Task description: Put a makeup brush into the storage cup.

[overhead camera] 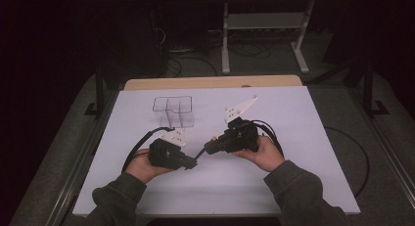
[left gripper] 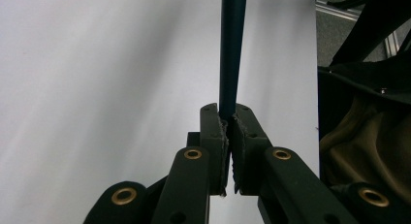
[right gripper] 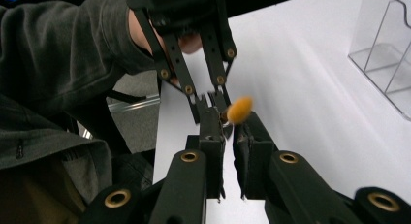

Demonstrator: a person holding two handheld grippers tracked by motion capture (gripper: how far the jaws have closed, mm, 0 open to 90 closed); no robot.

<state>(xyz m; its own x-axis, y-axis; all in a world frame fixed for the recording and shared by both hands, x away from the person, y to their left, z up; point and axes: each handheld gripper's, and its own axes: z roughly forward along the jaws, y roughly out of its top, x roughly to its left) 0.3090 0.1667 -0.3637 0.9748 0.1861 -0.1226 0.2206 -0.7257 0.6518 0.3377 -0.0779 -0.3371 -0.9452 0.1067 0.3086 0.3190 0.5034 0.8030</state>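
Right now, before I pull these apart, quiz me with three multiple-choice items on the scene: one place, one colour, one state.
1. Where is the clear box?
A. On the white table, beyond both grippers
B. In one gripper's jaws
C. On the floor

2. What colour is the tip at the right gripper?
A. Green
B. Orange
C. White

3. How does the left gripper stand?
A. Wide open
B. Lying loose on the table
C. Shut on the dark rod

Answers:
1 A: the high view shows it standing on the table past the hands.
2 B: the right gripper view shows an orange blob by its jaws.
3 C: the left gripper view shows the jaws pressed on the rod.
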